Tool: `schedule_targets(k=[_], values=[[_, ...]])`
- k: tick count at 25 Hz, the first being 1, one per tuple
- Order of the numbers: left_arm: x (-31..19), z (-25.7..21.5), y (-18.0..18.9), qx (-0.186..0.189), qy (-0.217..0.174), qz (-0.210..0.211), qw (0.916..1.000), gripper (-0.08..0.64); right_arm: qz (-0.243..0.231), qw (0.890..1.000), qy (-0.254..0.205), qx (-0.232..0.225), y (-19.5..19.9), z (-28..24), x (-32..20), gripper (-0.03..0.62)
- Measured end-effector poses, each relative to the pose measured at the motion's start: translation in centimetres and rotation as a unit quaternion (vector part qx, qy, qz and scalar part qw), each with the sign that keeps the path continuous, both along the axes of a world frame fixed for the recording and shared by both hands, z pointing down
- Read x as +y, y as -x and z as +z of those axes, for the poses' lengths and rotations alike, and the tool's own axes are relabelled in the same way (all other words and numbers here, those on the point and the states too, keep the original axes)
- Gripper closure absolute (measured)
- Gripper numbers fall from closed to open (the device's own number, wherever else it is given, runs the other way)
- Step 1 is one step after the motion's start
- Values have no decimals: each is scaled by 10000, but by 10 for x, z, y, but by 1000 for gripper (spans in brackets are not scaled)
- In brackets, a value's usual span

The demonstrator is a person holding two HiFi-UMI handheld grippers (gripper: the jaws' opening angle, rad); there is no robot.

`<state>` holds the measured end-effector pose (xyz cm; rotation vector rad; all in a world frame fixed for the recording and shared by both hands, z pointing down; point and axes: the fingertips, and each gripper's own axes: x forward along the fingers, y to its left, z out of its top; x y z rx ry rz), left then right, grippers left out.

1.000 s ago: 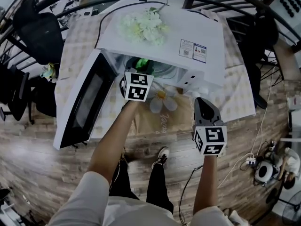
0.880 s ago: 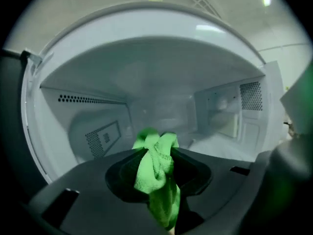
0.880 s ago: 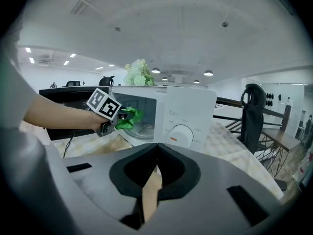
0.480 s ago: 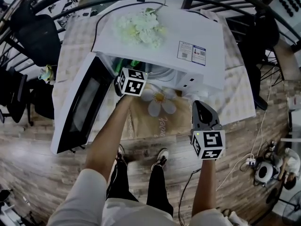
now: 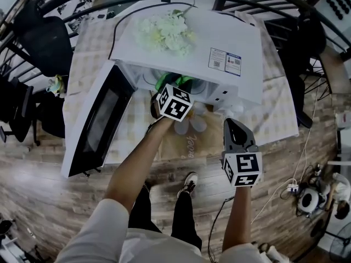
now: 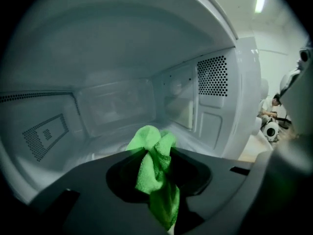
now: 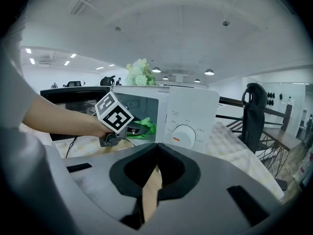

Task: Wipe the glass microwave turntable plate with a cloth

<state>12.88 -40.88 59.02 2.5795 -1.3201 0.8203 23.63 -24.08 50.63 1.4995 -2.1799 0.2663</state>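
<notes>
Green cloth (image 6: pixel 154 176) in left hand-held gripper (image 6: pixel 147 152)

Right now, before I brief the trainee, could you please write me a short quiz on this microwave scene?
1. True or false: the left gripper is shut on the green cloth.
2. The door of the microwave is: A shut; B swung open; C missing.
3. Fill in: the right gripper, jaws together and empty, is held ___ the microwave's cavity.
Key: 1 true; 2 B; 3 outside.
</notes>
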Motion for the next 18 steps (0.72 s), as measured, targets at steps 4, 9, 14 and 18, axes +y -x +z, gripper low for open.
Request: schedule_targets(k=[4, 9, 14, 18], values=[[11, -2, -33, 404, 399, 302, 9979, 445, 40, 10000, 25, 7, 0, -1, 4, 581], [12, -10, -50, 1074, 914, 550, 9885, 445, 133, 9999, 15, -21, -3, -4, 6, 581], [-12, -39, 0, 964, -296, 122, 9948, 443, 159, 9999, -8, -36, -4, -4, 4, 581], [-42, -41, 58, 308, -953, -699, 9925, 443, 191, 9998, -3, -44, -6, 0, 5, 581]])
